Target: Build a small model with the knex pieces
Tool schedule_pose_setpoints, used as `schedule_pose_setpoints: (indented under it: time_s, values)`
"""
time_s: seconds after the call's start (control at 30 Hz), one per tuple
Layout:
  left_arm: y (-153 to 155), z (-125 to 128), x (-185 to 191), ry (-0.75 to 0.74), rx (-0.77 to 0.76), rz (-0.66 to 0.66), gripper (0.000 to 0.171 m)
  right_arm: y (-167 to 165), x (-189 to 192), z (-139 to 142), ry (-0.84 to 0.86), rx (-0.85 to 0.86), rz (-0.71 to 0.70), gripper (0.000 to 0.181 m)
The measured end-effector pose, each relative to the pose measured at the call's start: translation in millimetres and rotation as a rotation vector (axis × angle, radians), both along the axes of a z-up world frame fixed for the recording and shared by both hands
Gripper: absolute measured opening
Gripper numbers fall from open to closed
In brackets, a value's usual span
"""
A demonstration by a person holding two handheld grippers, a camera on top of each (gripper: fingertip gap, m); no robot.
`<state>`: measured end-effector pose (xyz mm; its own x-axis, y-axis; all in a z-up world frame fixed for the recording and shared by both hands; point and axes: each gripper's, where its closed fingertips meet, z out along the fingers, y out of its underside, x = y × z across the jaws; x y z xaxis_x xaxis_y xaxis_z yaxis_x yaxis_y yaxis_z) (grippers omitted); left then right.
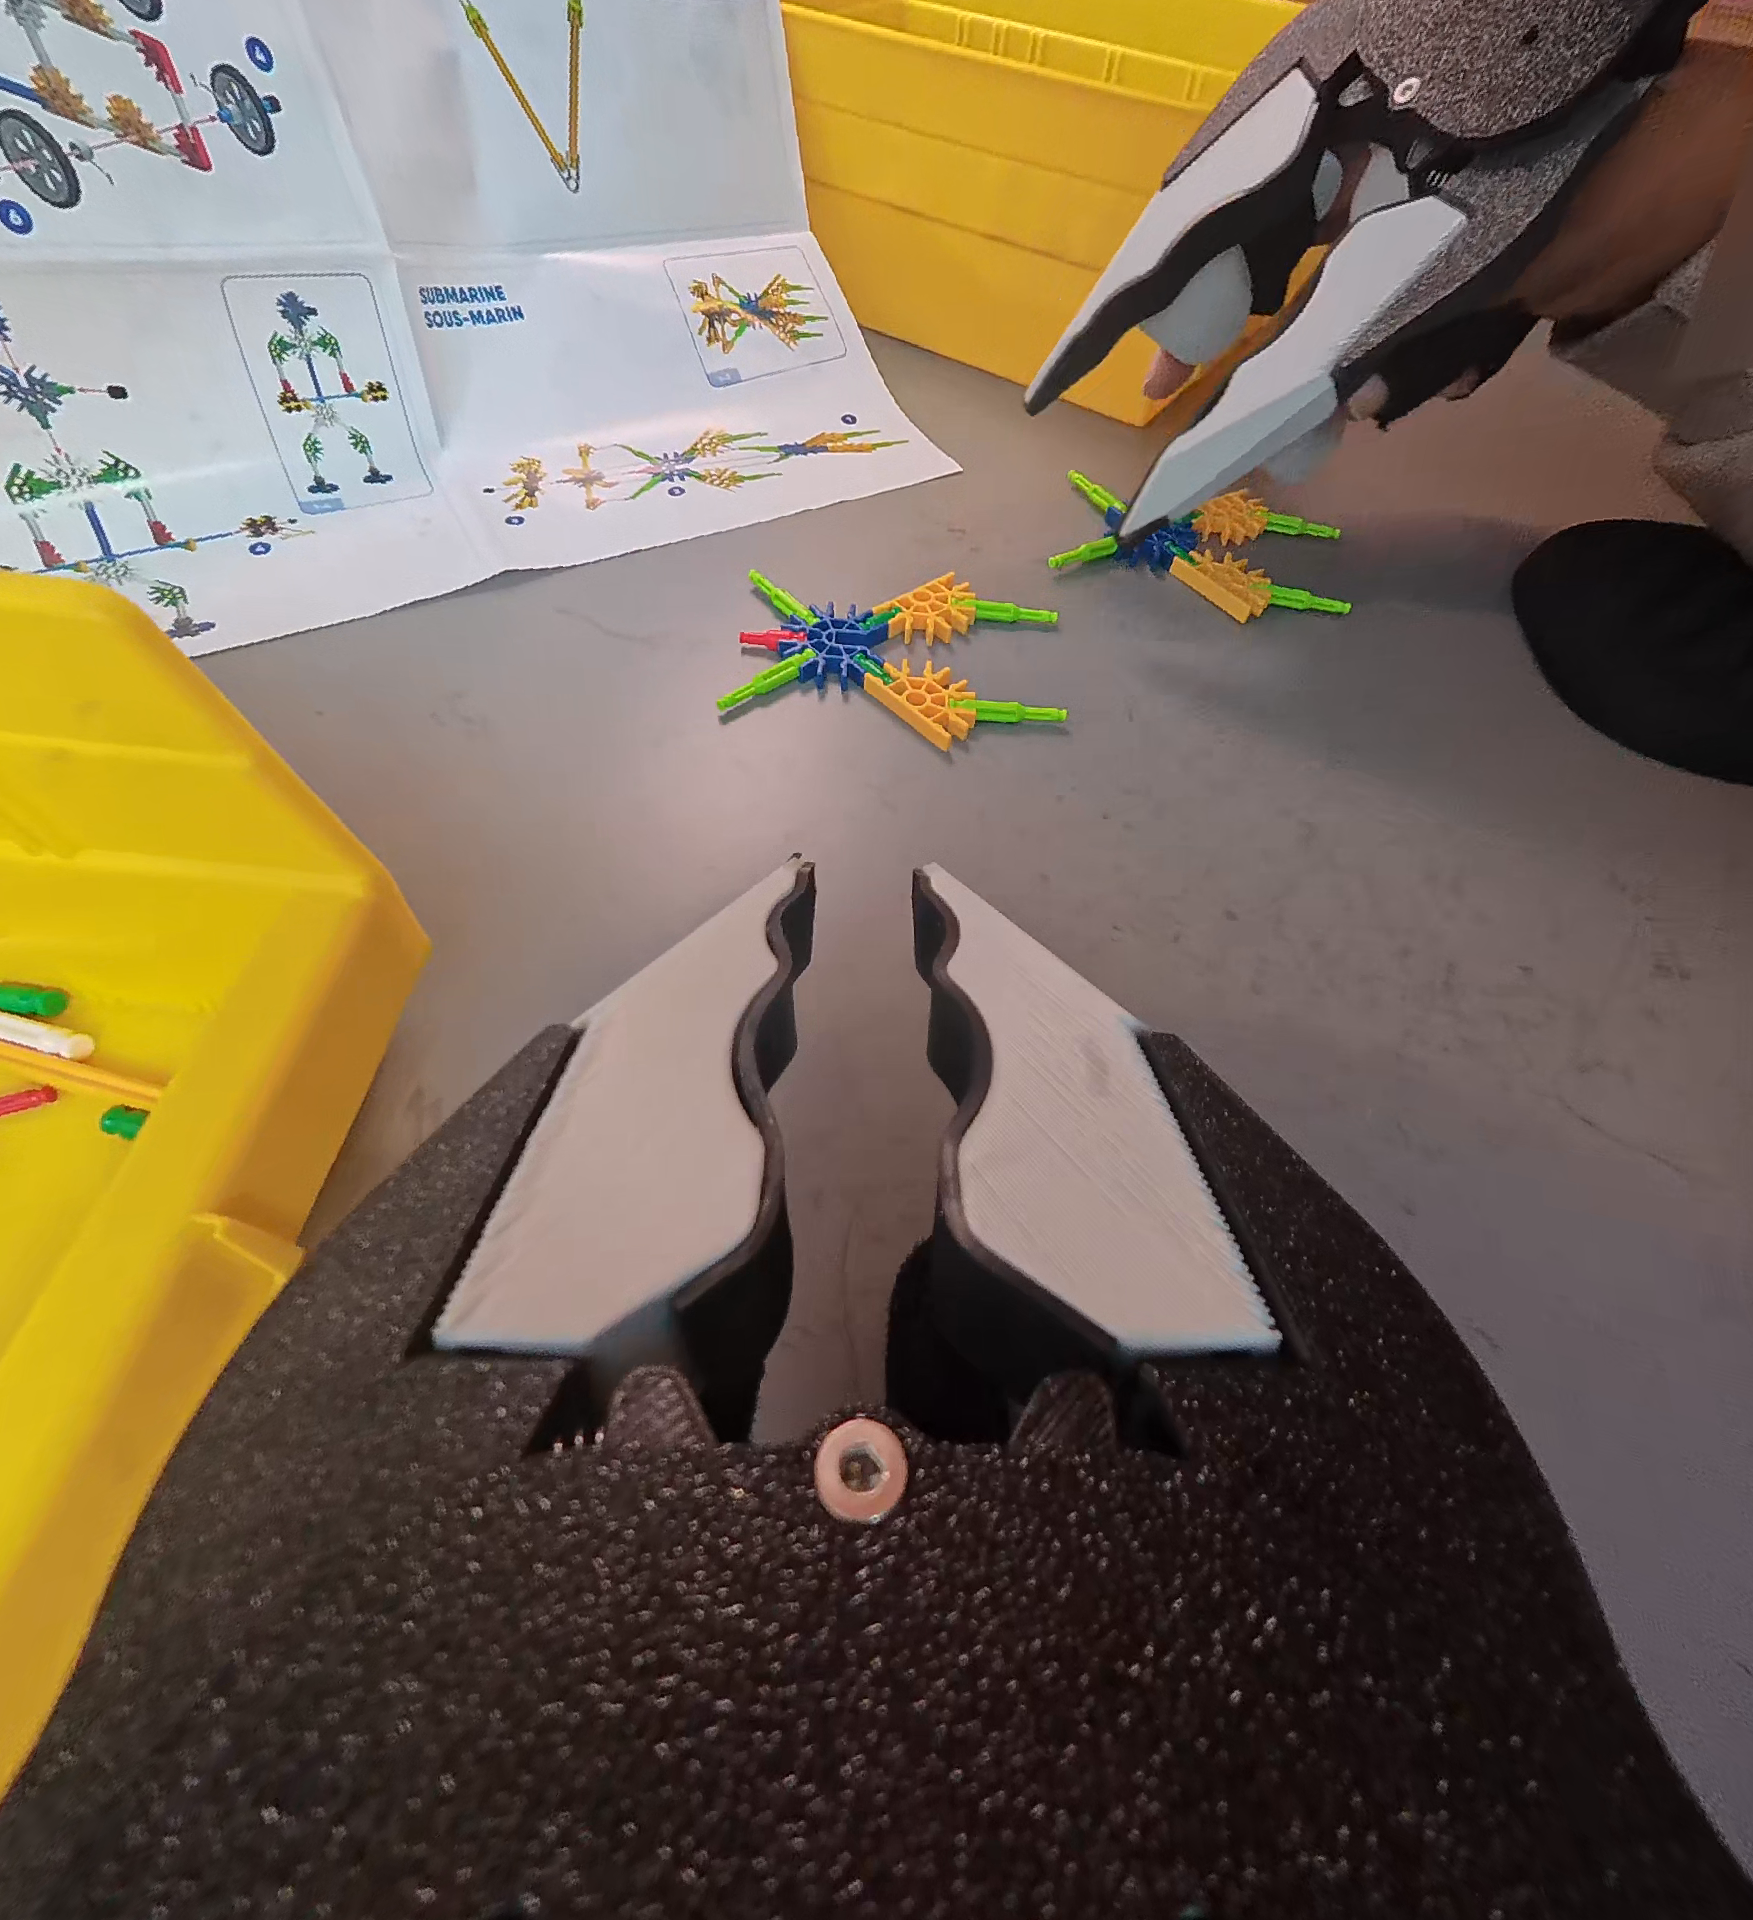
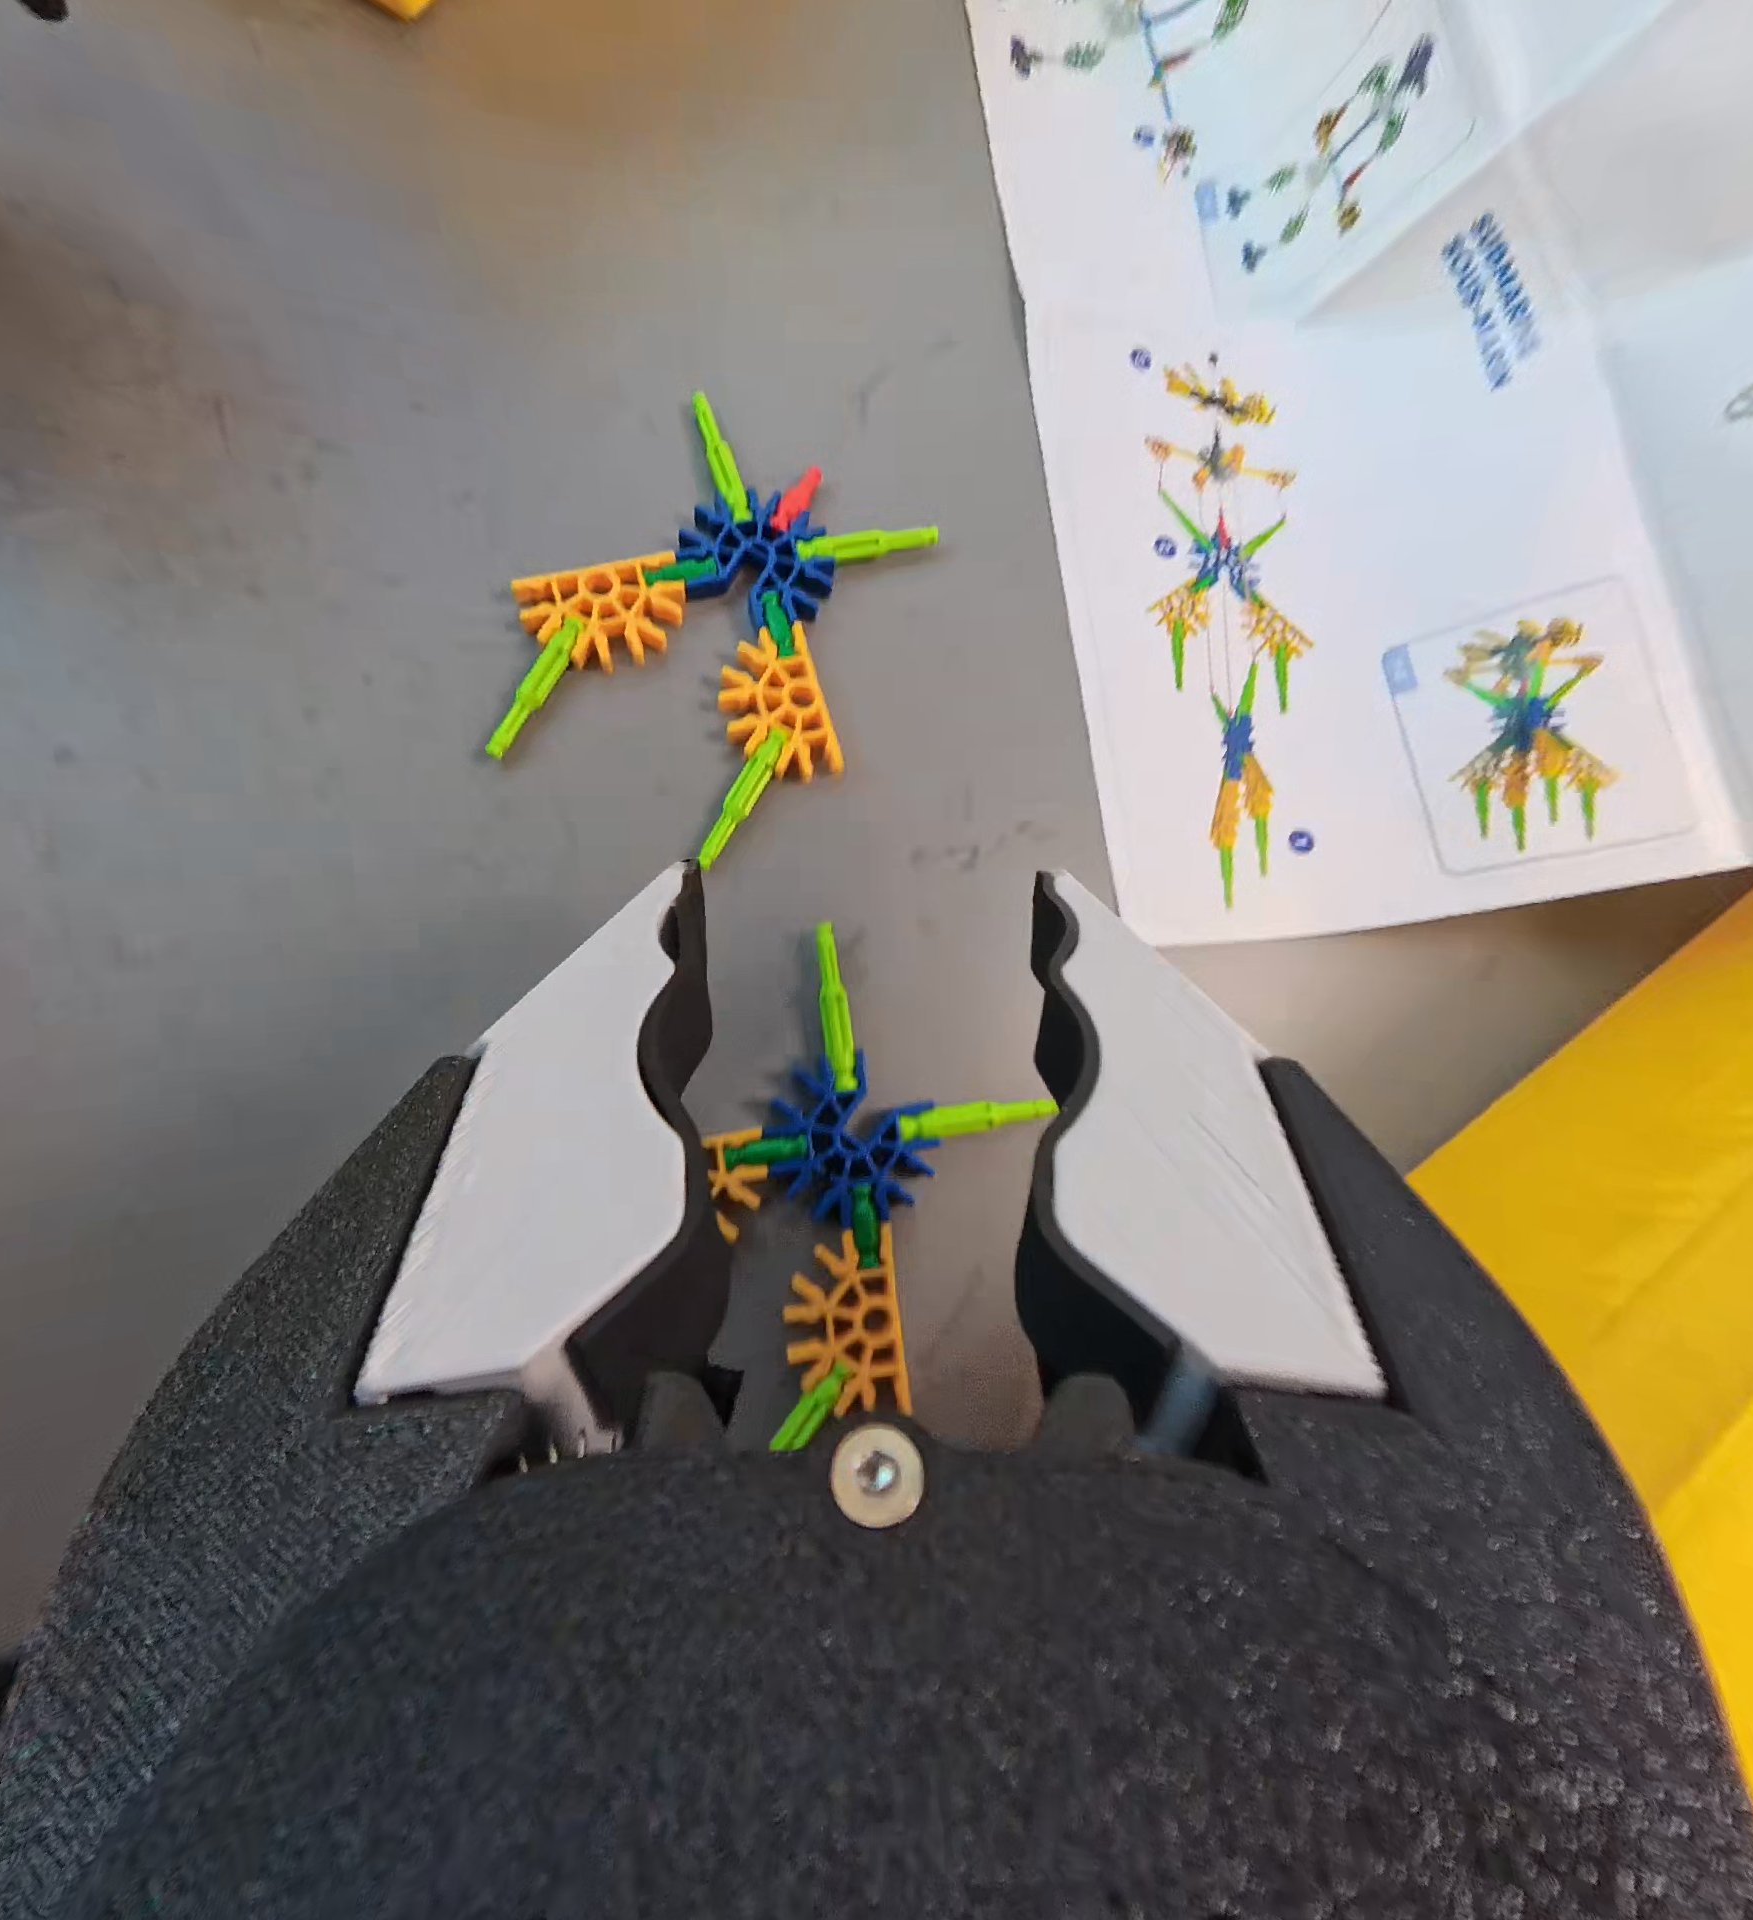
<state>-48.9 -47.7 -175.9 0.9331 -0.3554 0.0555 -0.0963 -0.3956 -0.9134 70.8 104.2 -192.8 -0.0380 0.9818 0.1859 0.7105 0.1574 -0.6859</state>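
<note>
The nearer spoked assembly (image 2: 841,1153), a blue hub with green rods and orange fan connectors, is lying flat on the grey counter (image 2: 228,416), framed between the fingers of the right tool (image 2: 867,883). That tool is standing spread wide and gripping nothing. In the left wrist view one fingertip (image 1: 1142,514) looks to be touching or nearly touching the blue hub. A twin assembly (image 2: 747,582) carrying a red rod is sitting toward 11 o'clock of it, close by; one of its green rods is ending just beside the right tool's left fingertip.

The left tool (image 1: 861,873) is hovering over bare counter, fingers slightly parted and holding nothing, with the twin at its 12 o'clock. A yellow bin (image 1: 176,831) of loose rods is lying at its 9 o'clock, and a folded instruction sheet (image 1: 539,416) at its 11 o'clock.

The risk, as I judge it: closing on a thin green rod instead of the hub could pop a joint or spin the flat piece away, and a sideways drift could nudge the twin.
</note>
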Motion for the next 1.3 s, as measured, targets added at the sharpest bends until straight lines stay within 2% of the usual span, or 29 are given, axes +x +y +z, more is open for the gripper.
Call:
schedule_pose_setpoints:
  time_s: [0.2, 0.37, 0.5, 0.53, 0.67, 0.77, 0.93, 1.13, 1.3]
  values:
    - [3.9, -1.5, -0.2, 0.031, 0.006, 0.014, 0.019, -13.1, 43.3, -9.6, -0.118, -0.132, 0.034, 0.076]
    - [8.0, -3.1, 1.6, 0.06, 0.009, 0.028, 0.019, -16.5, 51.5, -20.8, -0.169, -0.107, 0.051, 0.08]
    - [9.2, -2.9, 2.6, 0.065, 0.013, 0.031, 0.019, -7.8, 53.1, -27.1, -0.201, -0.061, 0.03, 0.072]
    - [9.3, -2.7, 2.4, 0.063, 0.013, 0.032, 0.018, -8.9, 53.2, -26.7, -0.196, -0.071, 0.035, 0.064]
    - [9.0, -2.3, 2.3, 0.06, 0.016, 0.03, 0.018, -9.7, 53.5, -28.1, -0.193, -0.088, 0.036, 0.058]
    - [8.4, -2.2, 3.2, 0.066, 0.018, 0.024, 0.019, -9.7, 52.0, -28.2, -0.184, -0.101, 0.035, 0.049]
    - [7.6, -1.7, 2.5, 0.069, 0.023, 0.025, 0.018, -7.0, 48.2, -26.7, -0.167, -0.078, 0.029, 0.051]
    - [7.9, -1.0, 0.7, 0.05, 0.018, 0.035, 0.019, 2.3, 26.7, 3.7, 0.031, -0.033, -0.012, 0.052]
    - [7.4, -0.4, 1.2, 0.039, 0.015, 0.032, 0.019, -7.2, 7.8, 4.8, 0.088, -0.022, 0.0, 0.052]
